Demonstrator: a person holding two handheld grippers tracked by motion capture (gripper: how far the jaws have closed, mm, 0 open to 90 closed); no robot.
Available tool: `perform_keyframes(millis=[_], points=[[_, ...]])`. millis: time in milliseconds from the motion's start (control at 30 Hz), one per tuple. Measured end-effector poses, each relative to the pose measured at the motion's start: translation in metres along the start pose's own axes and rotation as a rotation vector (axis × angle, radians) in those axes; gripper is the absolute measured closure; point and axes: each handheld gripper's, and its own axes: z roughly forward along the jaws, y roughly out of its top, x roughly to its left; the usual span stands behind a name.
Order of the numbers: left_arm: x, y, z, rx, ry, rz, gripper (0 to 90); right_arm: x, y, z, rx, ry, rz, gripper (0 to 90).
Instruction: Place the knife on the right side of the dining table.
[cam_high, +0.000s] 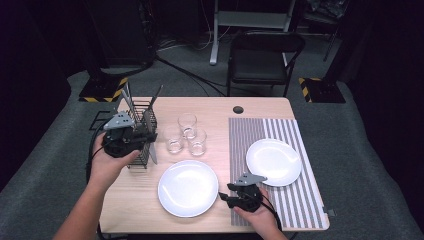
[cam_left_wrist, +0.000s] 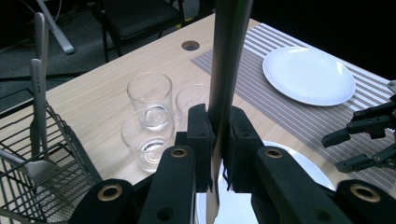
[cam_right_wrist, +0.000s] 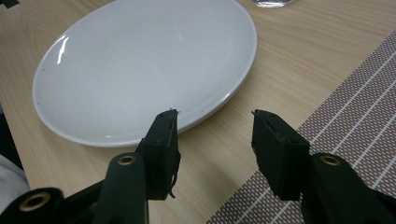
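The left claw (cam_left_wrist: 218, 140) is clenched on a flat metal utensil (cam_left_wrist: 228, 60), most likely a knife, gripping it partway along so that the steel runs up out of the top of the left gripper view and down between the jaws. In the high view this claw (cam_high: 142, 137) sits right against the wire rack (cam_high: 141, 150) at the left of the surface (cam_high: 225, 102), with the blade hanging beside the rack. The right claw (cam_right_wrist: 214, 140) is released and holds nothing, hovering by the edge of the near plate (cam_right_wrist: 140, 65), just off the striped mat (cam_right_wrist: 355, 116).

The grip is narrow and the steel is smooth, so the utensil could pivot or slide out if swung quickly. The three glasses (cam_high: 187, 134) stand close beside the rack, and a sweep of the long end could tip one. A drop onto the near plate (cam_high: 188, 188) could chip it.

Both ends of the utensil are cut off in the left gripper view, so I cannot be sure which end is held. The other pieces in the rack (cam_left_wrist: 39, 70) show handles alone. The far plate (cam_high: 273, 161) lies on the mat, well apart from the claws.
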Motion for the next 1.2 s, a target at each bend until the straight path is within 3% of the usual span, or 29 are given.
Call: perform_keyframes(millis=[833, 1200], points=[[-0.027, -0.021, 0.015, -0.003, -0.096, 0.028, 82.0, -0.001, -0.001, 0.0, 0.003, -0.003, 0.006, 50.6], [-0.041, -0.027, 0.023, 0.041, -0.127, 0.064, 82.0, -0.002, 0.001, -0.002, -0.003, -0.006, 0.01, 50.2]])
